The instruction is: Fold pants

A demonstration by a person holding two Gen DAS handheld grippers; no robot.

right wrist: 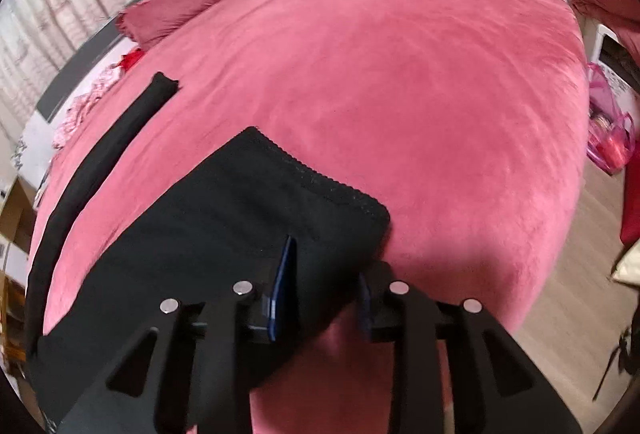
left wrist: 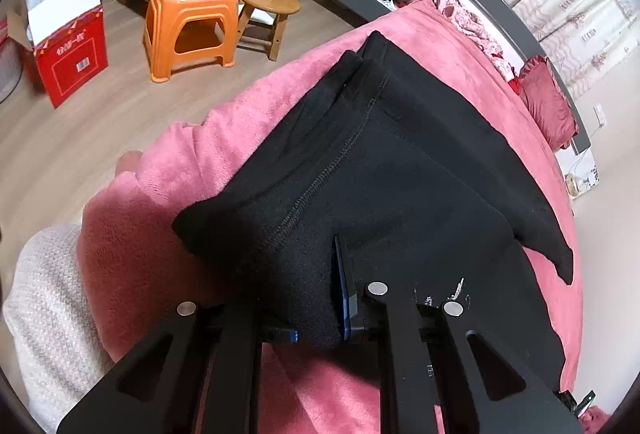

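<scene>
Black pants (left wrist: 400,154) lie spread on a bed covered by a pink plush blanket (left wrist: 248,106).

In the left wrist view, the left tongs (left wrist: 316,314) reach down to the near edge of the pants. A thick bunched fold of black fabric sits between the two fingers, and a blue pad (left wrist: 345,298) on the right-hand finger presses against it, so the left tongs are clamped on the pants. A stitched seam runs away from the fold toward the far end of the garment. At the left edge, a pink fleece sleeve over a white knit cuff (left wrist: 48,306) is visible. Beyond the bed, on a pale wood floor, stand an orange plastic stool (left wrist: 188,22), a small round wooden stool (left wrist: 269,6) just beside it, and an open red cardboard box (left wrist: 70,62) further left.

In the right wrist view, the right tongs (right wrist: 324,294) are at a corner of the pants (right wrist: 224,234) near the scalloped waistband edge (right wrist: 320,178). Fabric drapes over the left blue pad (right wrist: 282,290), while the right finger stands apart beside the cloth. The right tongs are apart, with the fabric corner between them but not squeezed. One trouser leg (right wrist: 96,170) stretches away to the left toward a dark pink pillow (right wrist: 172,6) at the headboard.
</scene>
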